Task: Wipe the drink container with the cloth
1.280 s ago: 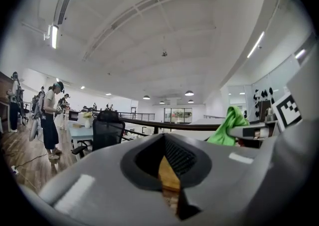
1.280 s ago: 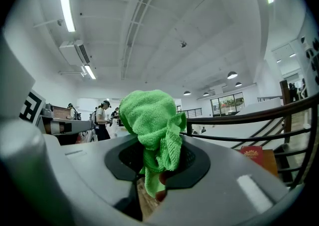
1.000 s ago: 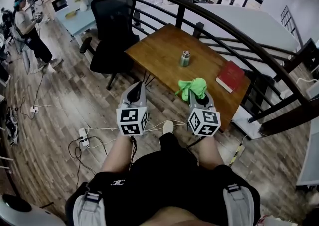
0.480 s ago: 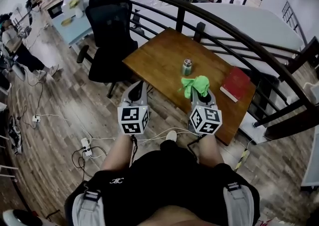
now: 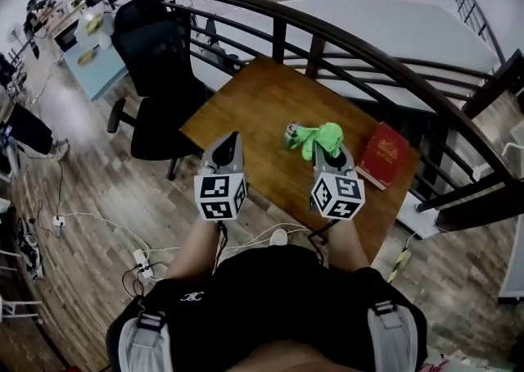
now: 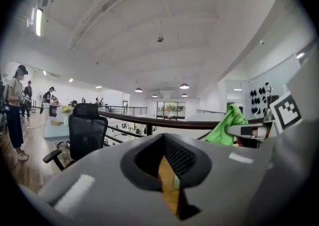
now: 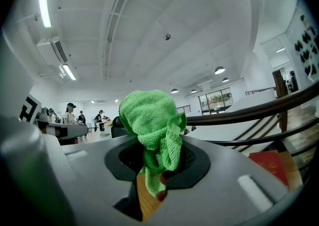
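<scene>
L gripper [image 5: 230,139] at 11 o'clock of frame centre in head view: clenched tight, nothing btwn jaws, tip over near edge of wooden table [image 5: 246,104]. Same in left gripper view: L gripper [image 6: 169,180] w/ jaws together, only a sliver of tabletop visible thru.

R gripper [image 5: 329,151] at 1 o'clock: grasping green cloth [image 5: 321,138], bunched above jaw tips. In right gripper view, cloth [image 7: 152,118] pinched in R gripper [image 7: 155,182], lump on top, tail hanging down.

Drink container [image 5: 291,136] upright on table, at 9 o'clock of cloth, just beside it. Cloth edge overlapping it in head view; touching or not, can't tell.

Red book [image 5: 385,155] flat on table at 3 o'clock of cloth.

Black office chair [image 5: 154,67] at 10 o'clock of table. Dark curved railing [image 5: 360,43] beyond table at 12 o'clock.
</scene>
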`<act>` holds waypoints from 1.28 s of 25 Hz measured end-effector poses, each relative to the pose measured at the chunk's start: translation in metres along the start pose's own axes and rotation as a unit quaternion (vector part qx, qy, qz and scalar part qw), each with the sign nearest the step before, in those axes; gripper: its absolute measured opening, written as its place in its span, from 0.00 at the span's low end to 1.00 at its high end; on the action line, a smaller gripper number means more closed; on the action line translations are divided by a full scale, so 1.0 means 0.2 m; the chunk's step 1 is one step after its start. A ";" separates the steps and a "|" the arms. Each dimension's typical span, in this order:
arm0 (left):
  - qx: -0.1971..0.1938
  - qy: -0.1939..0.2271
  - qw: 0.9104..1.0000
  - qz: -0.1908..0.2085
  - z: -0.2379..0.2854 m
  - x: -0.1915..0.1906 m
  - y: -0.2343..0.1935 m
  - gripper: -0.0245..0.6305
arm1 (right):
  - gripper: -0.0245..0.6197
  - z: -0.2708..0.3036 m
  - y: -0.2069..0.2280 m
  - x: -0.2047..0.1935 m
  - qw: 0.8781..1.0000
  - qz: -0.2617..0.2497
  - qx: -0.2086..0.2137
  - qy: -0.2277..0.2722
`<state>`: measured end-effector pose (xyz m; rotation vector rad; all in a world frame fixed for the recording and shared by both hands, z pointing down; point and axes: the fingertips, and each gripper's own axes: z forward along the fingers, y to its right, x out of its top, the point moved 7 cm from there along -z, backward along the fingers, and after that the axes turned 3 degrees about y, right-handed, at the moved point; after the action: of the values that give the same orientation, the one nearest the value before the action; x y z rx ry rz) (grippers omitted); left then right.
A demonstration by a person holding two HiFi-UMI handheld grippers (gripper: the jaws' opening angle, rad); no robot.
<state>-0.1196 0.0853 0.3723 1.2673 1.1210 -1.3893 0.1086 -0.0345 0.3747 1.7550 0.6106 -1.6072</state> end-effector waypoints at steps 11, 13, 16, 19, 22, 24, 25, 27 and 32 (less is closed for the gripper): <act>-0.060 -0.016 0.998 0.020 0.51 -0.13 0.12 0.11 | 0.18 0.27 0.32 -0.08 0.998 0.025 -0.046 -0.038; -0.062 -0.024 0.997 0.037 0.61 -0.16 0.09 0.11 | 0.18 0.33 0.34 -0.11 0.997 0.026 -0.051 -0.042; -0.087 -0.047 0.994 0.050 0.72 -0.22 0.08 0.12 | 0.18 0.38 0.36 -0.14 0.996 0.026 -0.065 -0.046; -0.138 -0.090 0.984 0.072 0.84 -0.31 0.08 0.11 | 0.18 0.38 0.39 -0.17 0.993 0.029 -0.102 -0.050; -0.199 -0.132 0.968 0.084 1.00 -0.38 0.10 0.12 | 0.18 0.42 0.43 -0.22 0.987 0.034 -0.147 -0.060; -0.230 -0.146 0.959 0.082 1.10 -0.42 0.10 0.12 | 0.18 0.49 0.45 -0.25 0.984 0.031 -0.159 -0.067; -0.244 -0.152 0.954 0.082 1.13 -0.44 0.09 0.12 | 0.18 0.51 0.45 -0.26 0.984 0.032 -0.164 -0.070; -0.276 -0.166 0.943 0.083 1.18 -0.48 0.09 0.12 | 0.18 0.53 0.44 -0.28 0.981 0.035 -0.176 -0.075; -0.365 -0.210 0.902 0.093 1.26 -0.58 0.16 0.27 | 0.18 0.54 0.44 -0.31 0.974 0.043 -0.206 -0.082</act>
<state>-0.1232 -0.1622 0.5002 0.4821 1.0333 -0.8926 0.0912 -0.1672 0.4485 1.3129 0.7188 -1.4276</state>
